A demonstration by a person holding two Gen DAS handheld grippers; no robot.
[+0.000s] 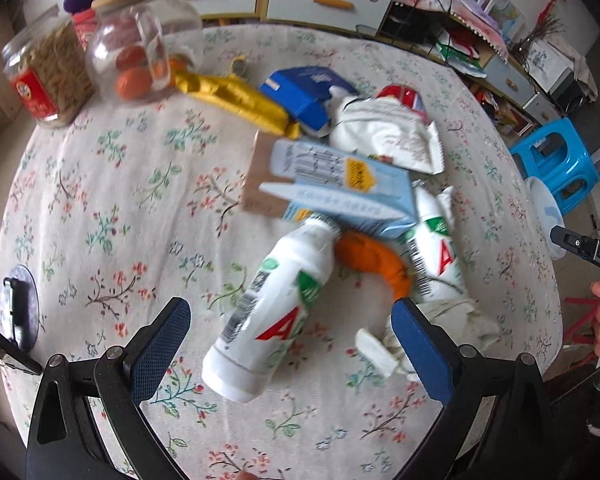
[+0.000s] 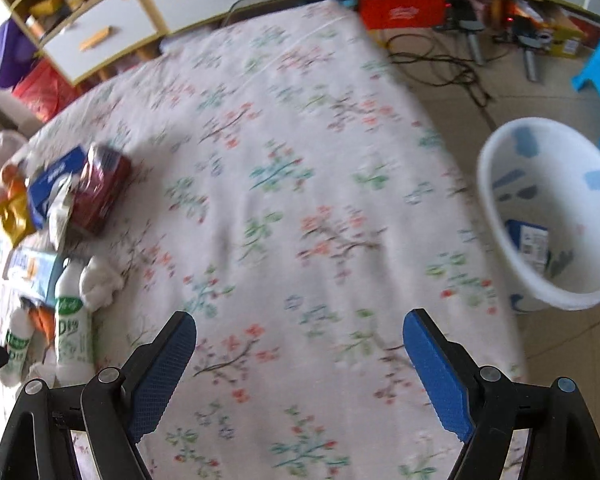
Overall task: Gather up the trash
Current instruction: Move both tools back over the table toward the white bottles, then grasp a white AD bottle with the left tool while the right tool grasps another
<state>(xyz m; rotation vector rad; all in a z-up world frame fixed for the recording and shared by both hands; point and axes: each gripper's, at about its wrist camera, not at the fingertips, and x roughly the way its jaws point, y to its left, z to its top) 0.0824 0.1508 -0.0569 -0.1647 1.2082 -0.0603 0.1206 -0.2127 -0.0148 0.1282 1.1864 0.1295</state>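
My white bin (image 2: 500, 184) at two o'clock holds little so far. Both my left gripper (image 1: 290, 344) and right gripper (image 2: 300, 364) gape empty, while the trash pile (image 1: 340, 184) at twelve o'clock remains.

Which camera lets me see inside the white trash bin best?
The right wrist view. The white trash bin stands on the floor beside the table, its whole open mouth showing, with a blue package already inside. In the left wrist view only a sliver of the bin's rim peeks past the table edge.
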